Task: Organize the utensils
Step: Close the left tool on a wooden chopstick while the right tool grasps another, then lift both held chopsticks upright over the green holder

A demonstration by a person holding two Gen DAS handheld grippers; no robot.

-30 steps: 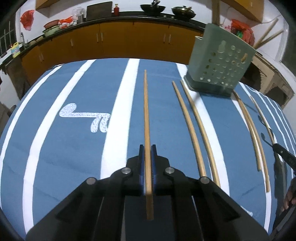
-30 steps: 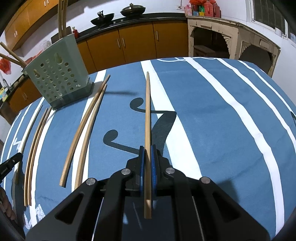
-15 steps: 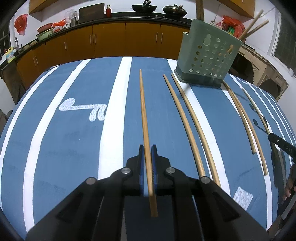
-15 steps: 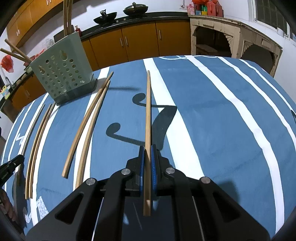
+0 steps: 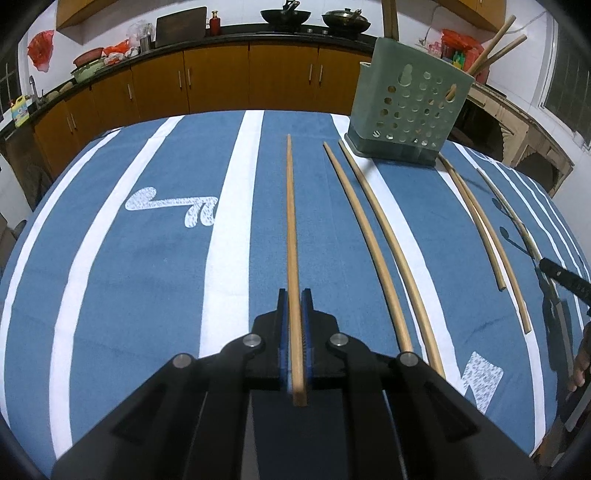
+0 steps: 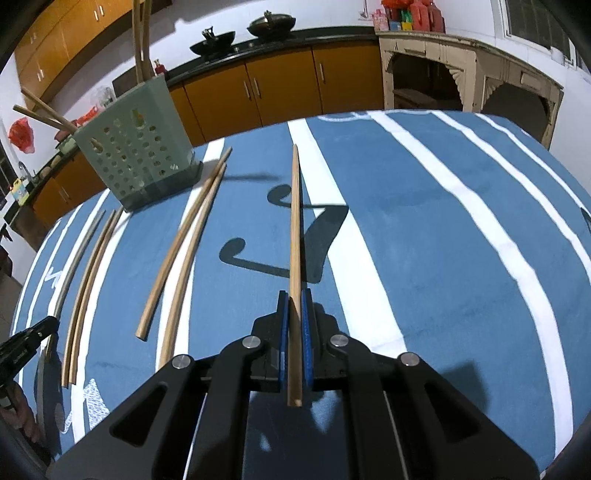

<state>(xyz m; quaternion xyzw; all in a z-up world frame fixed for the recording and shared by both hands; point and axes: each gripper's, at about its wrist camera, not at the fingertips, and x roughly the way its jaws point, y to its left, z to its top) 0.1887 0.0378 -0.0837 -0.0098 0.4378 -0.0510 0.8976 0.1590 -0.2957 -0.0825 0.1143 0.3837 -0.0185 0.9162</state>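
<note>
both grippers, left (image 5: 294,295) and right (image 6: 294,297), clenched on a chopstick (image 5: 291,236) near its butt; judged light, stiff, slippery, so fingers (image 5: 282,325) need firm pinch.

Orange cabinets (image 5: 221,81) line the far wall, two dark woks (image 5: 285,14) on the counter, beside a red bottle (image 5: 214,23).

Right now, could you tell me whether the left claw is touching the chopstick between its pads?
Touching. The left wrist view shows the left claw shut on the chopstick, with both blue pads pressed against its sides and no gap visible.
</note>
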